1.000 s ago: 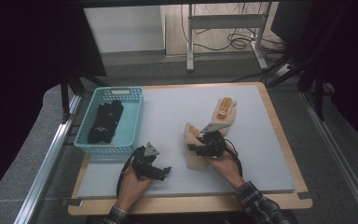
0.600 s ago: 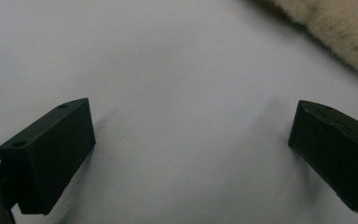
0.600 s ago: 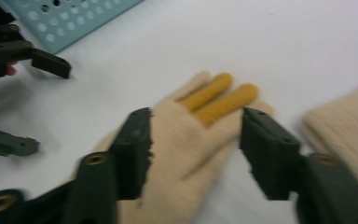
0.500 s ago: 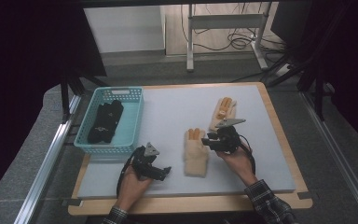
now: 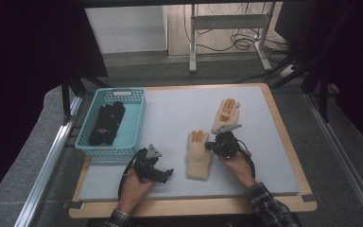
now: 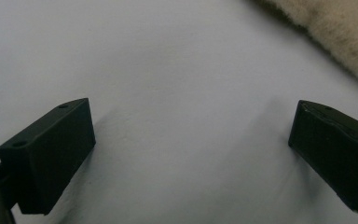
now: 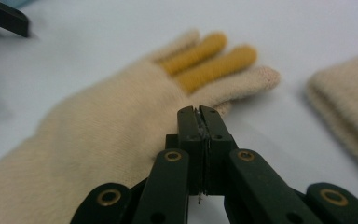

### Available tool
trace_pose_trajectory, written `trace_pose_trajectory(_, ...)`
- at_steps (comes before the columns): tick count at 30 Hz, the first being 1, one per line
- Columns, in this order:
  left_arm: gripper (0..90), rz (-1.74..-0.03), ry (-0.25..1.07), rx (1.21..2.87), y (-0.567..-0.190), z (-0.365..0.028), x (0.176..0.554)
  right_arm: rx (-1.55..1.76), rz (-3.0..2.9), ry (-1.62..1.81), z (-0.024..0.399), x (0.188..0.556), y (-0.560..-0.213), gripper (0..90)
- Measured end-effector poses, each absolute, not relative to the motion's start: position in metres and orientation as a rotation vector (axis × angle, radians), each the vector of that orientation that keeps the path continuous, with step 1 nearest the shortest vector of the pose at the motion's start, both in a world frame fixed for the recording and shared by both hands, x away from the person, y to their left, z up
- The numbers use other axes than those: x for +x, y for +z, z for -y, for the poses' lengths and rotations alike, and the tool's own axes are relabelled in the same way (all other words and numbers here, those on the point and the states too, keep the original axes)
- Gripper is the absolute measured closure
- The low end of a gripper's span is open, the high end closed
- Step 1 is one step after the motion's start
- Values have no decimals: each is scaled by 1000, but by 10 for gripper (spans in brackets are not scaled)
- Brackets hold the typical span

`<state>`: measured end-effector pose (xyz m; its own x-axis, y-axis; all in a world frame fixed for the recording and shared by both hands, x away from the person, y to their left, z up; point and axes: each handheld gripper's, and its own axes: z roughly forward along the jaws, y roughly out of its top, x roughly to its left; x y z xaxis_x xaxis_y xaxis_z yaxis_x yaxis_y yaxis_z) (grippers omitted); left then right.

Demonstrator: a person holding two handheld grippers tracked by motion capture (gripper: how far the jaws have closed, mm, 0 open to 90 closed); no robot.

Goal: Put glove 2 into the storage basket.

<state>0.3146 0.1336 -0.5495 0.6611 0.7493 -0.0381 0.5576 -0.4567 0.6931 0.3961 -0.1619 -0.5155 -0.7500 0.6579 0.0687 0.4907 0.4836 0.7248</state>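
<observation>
The right gripper [image 7: 199, 112] has its jaws pressed together. They have just been closing, and in the right gripper view they meet at the edge of the near cream glove [image 7: 102, 135], close to its thumb side. A thin pale line sits between the pads, so probably they pinch a little of the knit, but I cannot tell this for sure. The glove lies flat just to the left of these jaws, with its two orange fingers pointing away from them. The second cream glove [image 5: 226, 114] lies beyond the jaws, apart from the first one.

To do this step well, the pinch must take enough fabric, not only some loose fibres. A slow, small lift will show if the glove follows; if it slips, it is better to open and bite deeper over the edge.

The left gripper [image 6: 191, 140] rests with its jaws spread wide over the bare grey mat [image 6: 168, 56], nothing between them. A corner of the cream glove is ahead and to the right of its jaws.

The turquoise basket [image 5: 137, 120] stands well apart to the left of both grippers. It holds dark gloves [image 5: 106, 123], lying along its length.
</observation>
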Motion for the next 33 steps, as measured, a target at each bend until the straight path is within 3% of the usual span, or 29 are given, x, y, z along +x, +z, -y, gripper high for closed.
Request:
trace_pose_trajectory(4, 6, -1005, 357, 2185, -549, -134, 315, 970, -2453, 1149, 170, 387, -498, 862)
trace_pose_trajectory(10, 6, -1006, 357, 2185, -549, -134, 315, 1047, -2422, 1157, 189, 397, -507, 681)
trace_pose_trajectory(18, 6, -1006, 357, 2184, -549, -134, 315, 1137, -2339, 1154, 210, 415, -502, 525)
trace_pose_trajectory(33, 6, -1004, 357, 2187, -549, -134, 315, 1142, -2235, 1066, 228, 482, -495, 483)
